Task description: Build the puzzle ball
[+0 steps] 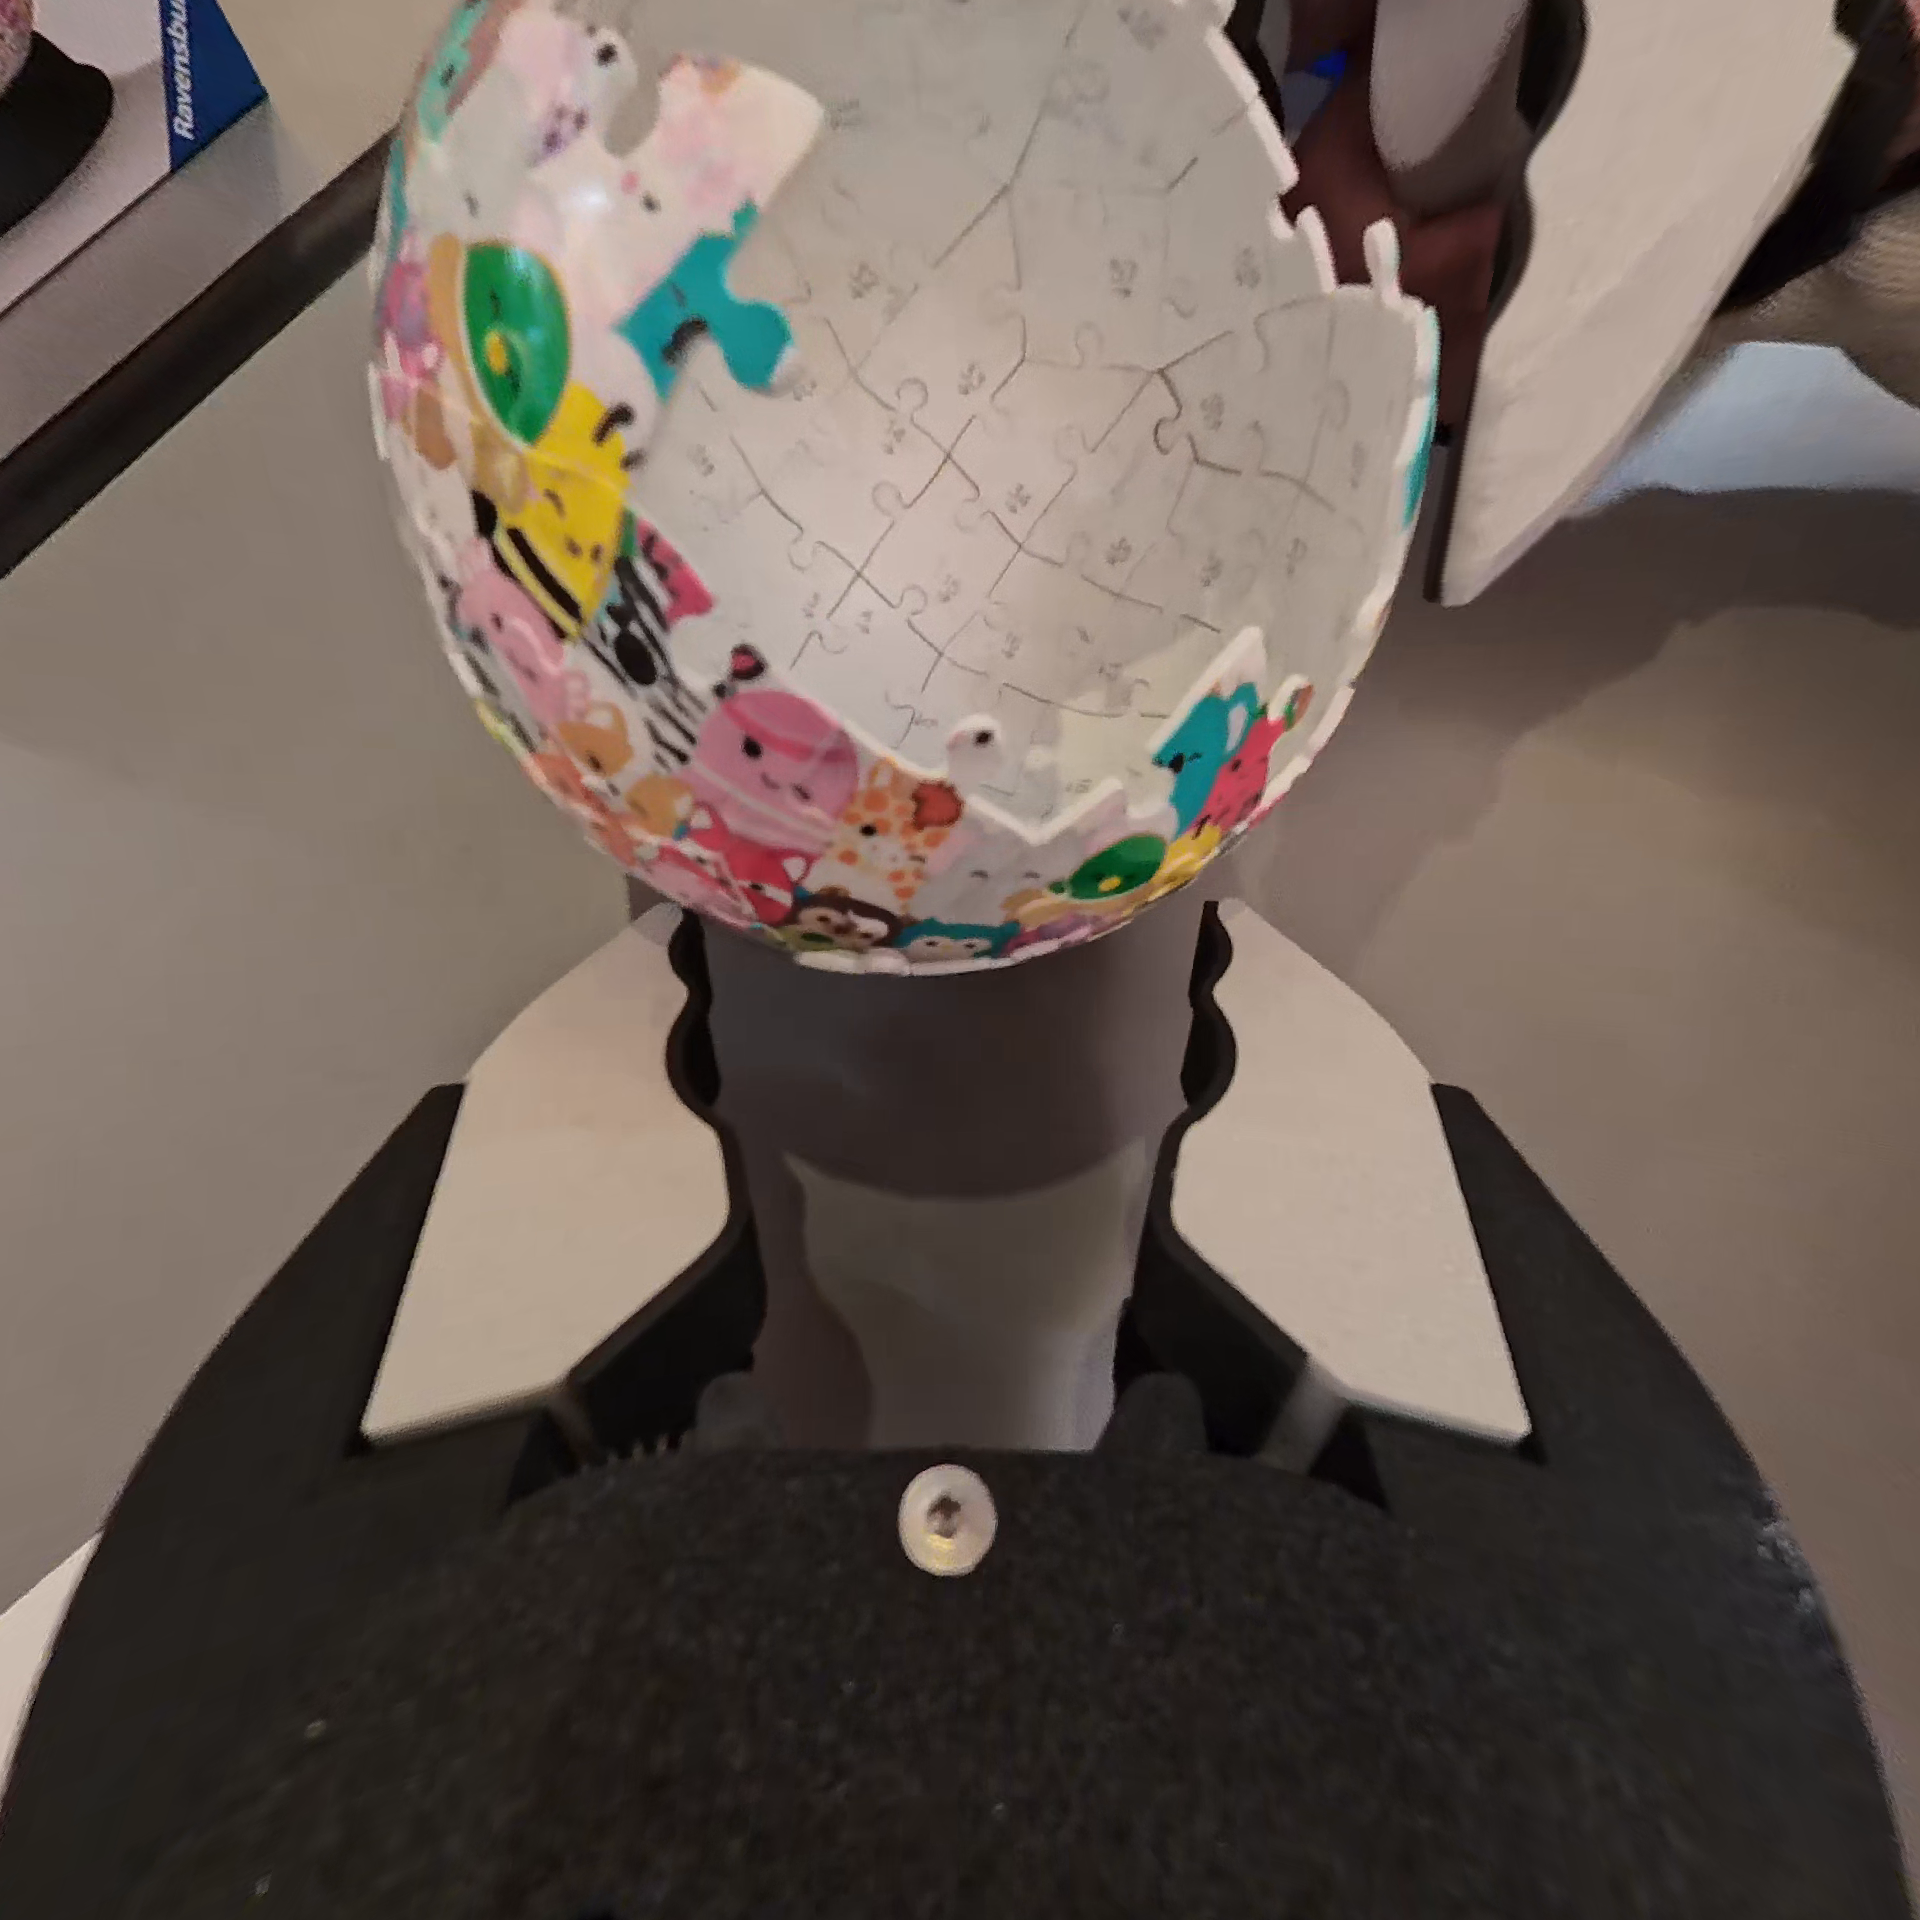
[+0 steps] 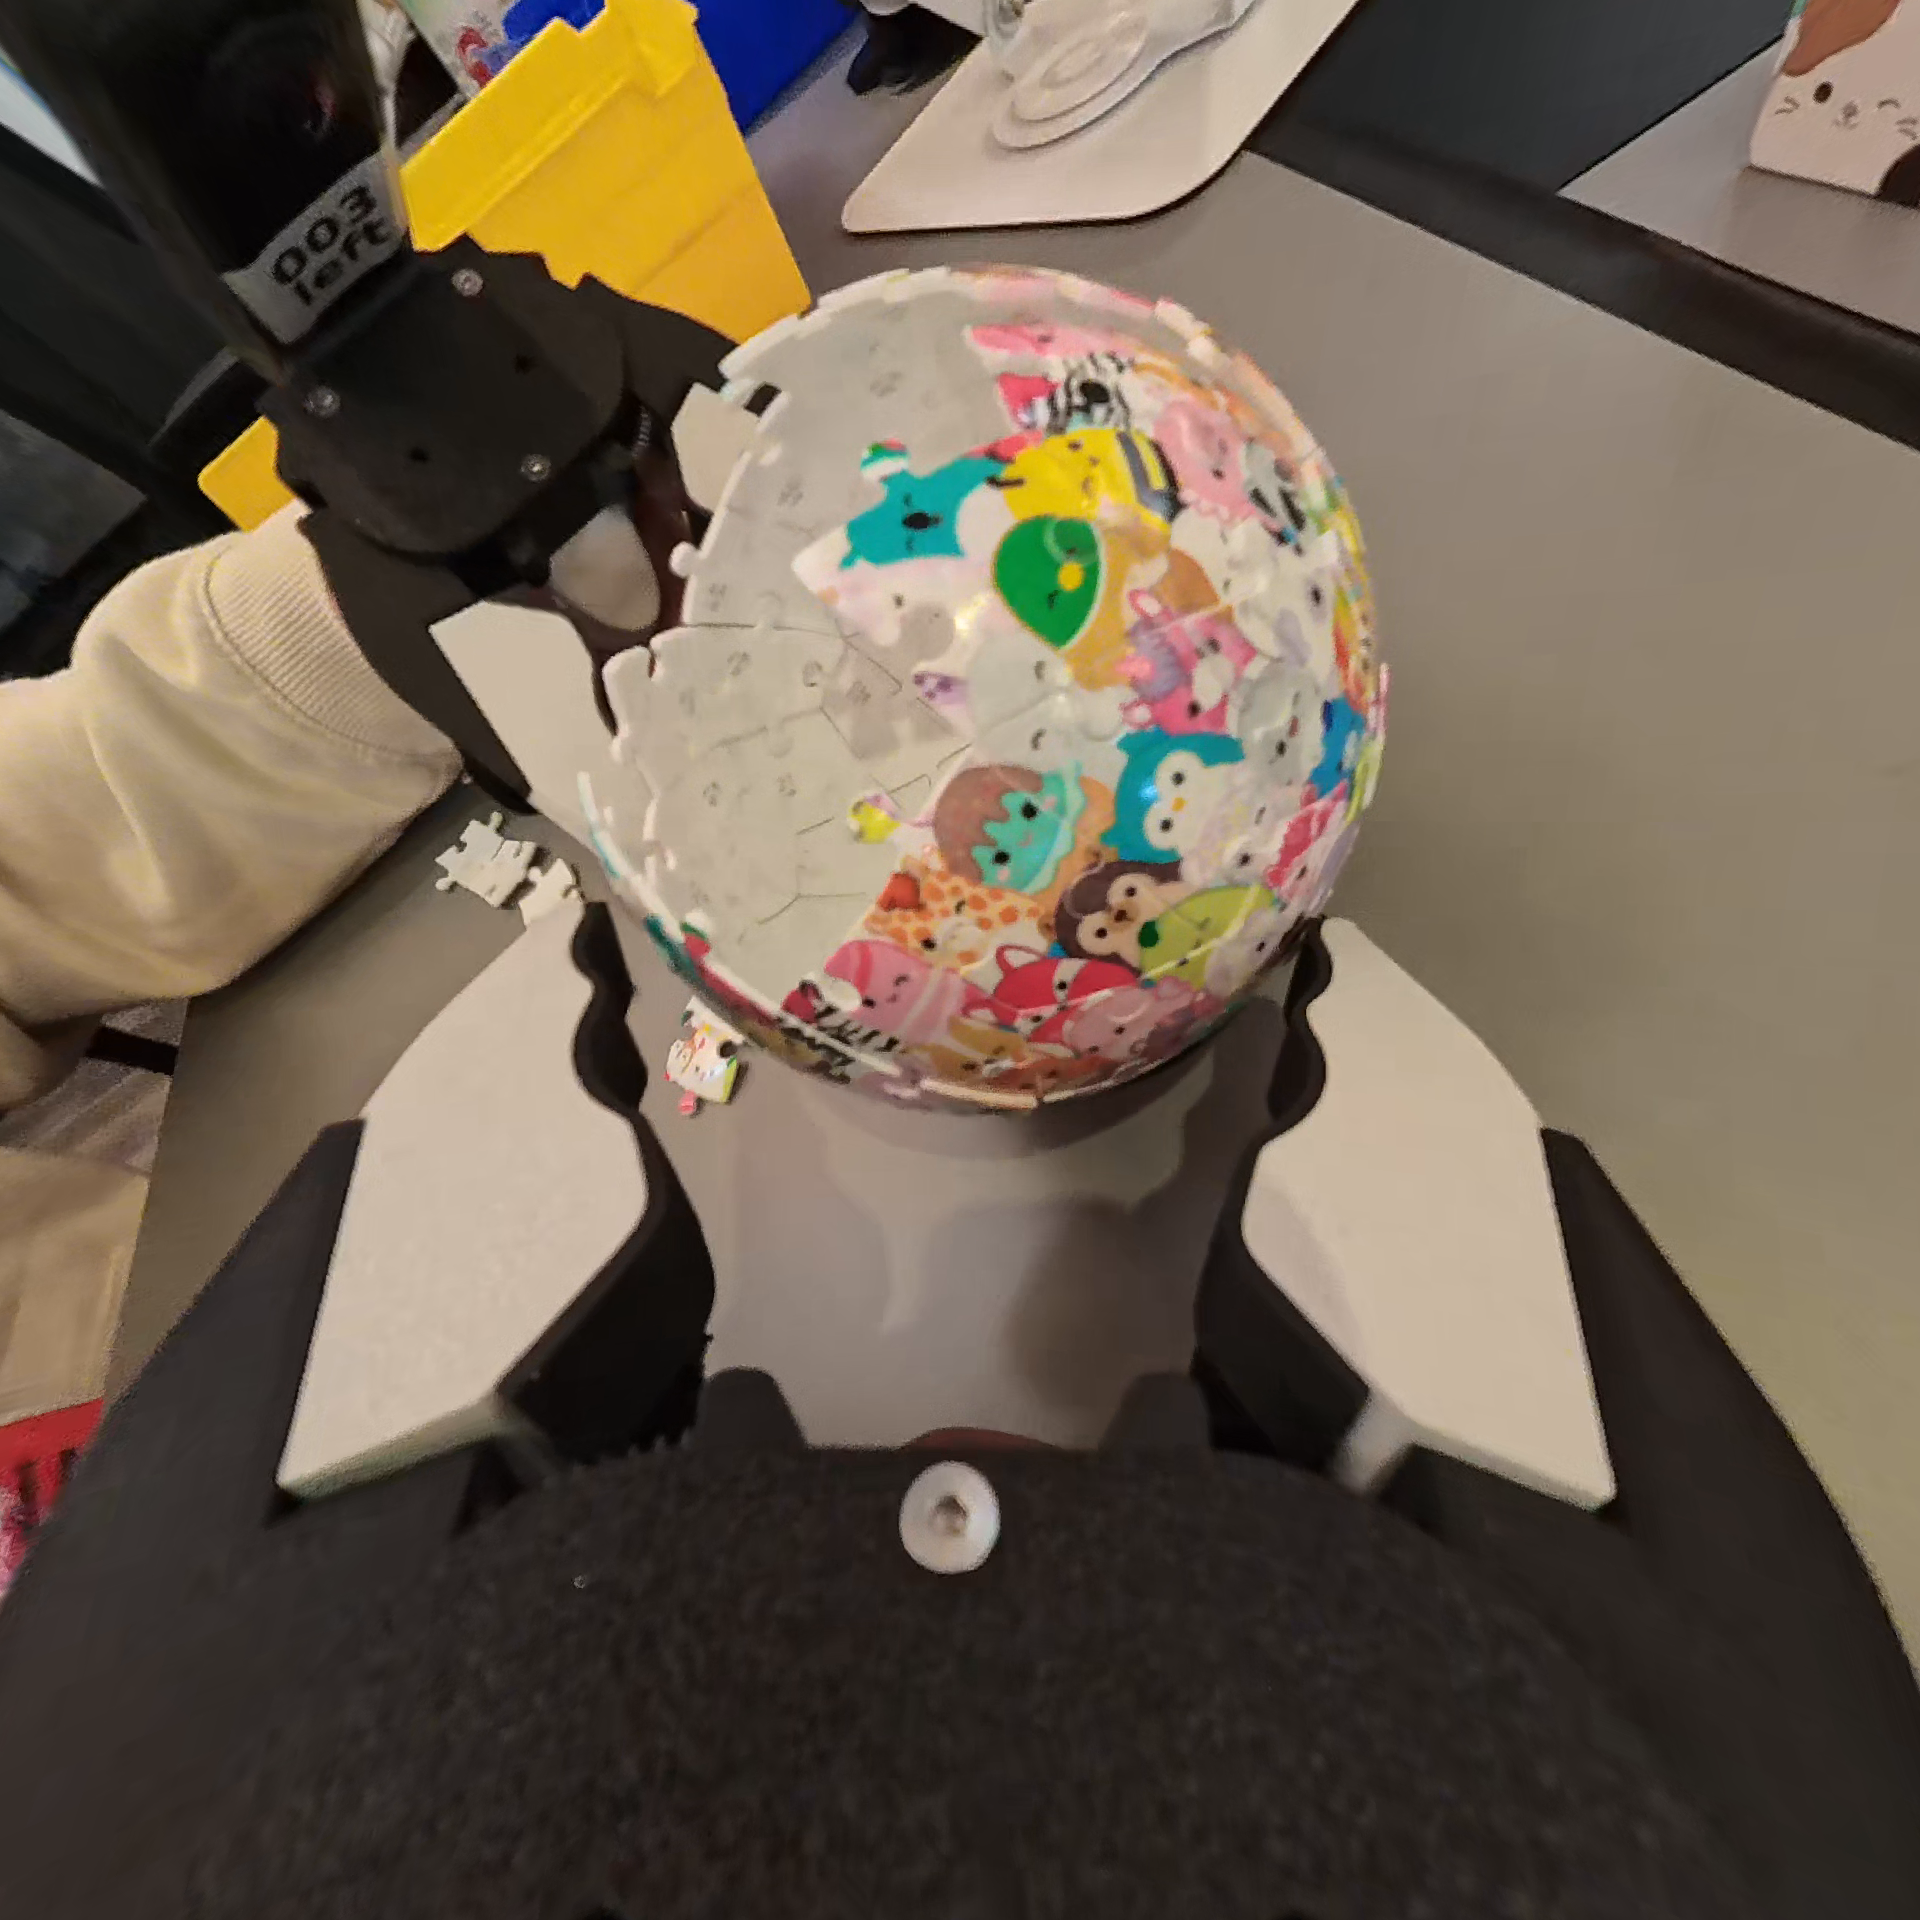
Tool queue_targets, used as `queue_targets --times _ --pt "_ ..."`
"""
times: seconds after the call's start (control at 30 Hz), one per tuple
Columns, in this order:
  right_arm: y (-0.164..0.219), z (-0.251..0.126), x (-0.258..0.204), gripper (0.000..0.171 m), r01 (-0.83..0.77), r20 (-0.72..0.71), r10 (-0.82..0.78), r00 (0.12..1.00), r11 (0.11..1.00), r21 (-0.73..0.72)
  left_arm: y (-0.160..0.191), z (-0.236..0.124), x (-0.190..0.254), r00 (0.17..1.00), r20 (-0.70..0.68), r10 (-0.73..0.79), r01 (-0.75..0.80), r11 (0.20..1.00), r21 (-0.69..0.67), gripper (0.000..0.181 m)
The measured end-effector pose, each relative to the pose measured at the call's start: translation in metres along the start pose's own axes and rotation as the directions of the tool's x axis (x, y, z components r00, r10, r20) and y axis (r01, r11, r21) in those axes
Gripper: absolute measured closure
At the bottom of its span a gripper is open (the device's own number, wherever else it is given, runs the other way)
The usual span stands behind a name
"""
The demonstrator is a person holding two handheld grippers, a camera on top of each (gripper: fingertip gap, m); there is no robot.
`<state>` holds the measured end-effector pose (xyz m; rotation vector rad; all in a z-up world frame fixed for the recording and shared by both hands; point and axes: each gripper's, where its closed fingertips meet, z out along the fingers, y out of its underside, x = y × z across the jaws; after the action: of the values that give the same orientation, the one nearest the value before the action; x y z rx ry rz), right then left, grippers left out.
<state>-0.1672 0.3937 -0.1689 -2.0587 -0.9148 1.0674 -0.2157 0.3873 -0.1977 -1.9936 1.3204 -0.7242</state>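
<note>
The puzzle ball point(image 1: 935, 499) is a part-built shell with bright cartoon pictures outside and a white inside, and its open side faces my left gripper. My left gripper point(image 1: 940, 935) has its jaws wide around the ball's lower sides and holds it. In the right wrist view the ball point(image 2: 1091, 675) sits just past my right gripper point(image 2: 956, 945), which is open and empty, with its fingertips beside the ball's base. The left gripper point(image 2: 582, 582) reaches the ball's open rim from the left. The right gripper point(image 1: 1475, 312) shows behind the ball. Loose pieces point(image 2: 509, 862) and one coloured piece point(image 2: 707, 1070) lie on the grey table point(image 2: 1610, 727).
A yellow bin point(image 2: 603, 187) stands behind the left gripper. A white mat point(image 2: 1174, 156) with a clear plastic stand lies at the back. A printed box point(image 2: 1839, 104) is at the far right, and a blue box point(image 1: 197, 73) at the far left. A person's cream sleeve point(image 2: 187, 748) is at the left. The gap from one gripper's tips to the other's is roughly 7 cm. Between my left fingertips and the coloured piece point(image 2: 707, 1070) there is roughly 5 cm.
</note>
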Motion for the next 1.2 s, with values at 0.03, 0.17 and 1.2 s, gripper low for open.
queue_targets --times 0.03,0.17,1.2 --pt "-0.001 0.000 0.001 0.053 -0.015 -0.006 0.015 1.000 1.000 0.000 0.000 0.000 0.001 1.000 0.002 0.002 -0.002 1.000 -0.003 0.094" --pt "-0.003 0.001 0.001 0.054 -0.092 0.000 0.092 0.996 0.996 -0.003 0.000 -0.002 0.003 1.000 0.000 -0.004 0.004 1.000 0.003 0.093" --pt "0.015 -0.041 -0.011 0.073 -0.065 -0.058 0.065 0.996 0.998 -0.008 0.012 -0.034 0.013 0.998 0.048 -0.048 0.046 0.998 0.032 0.123"
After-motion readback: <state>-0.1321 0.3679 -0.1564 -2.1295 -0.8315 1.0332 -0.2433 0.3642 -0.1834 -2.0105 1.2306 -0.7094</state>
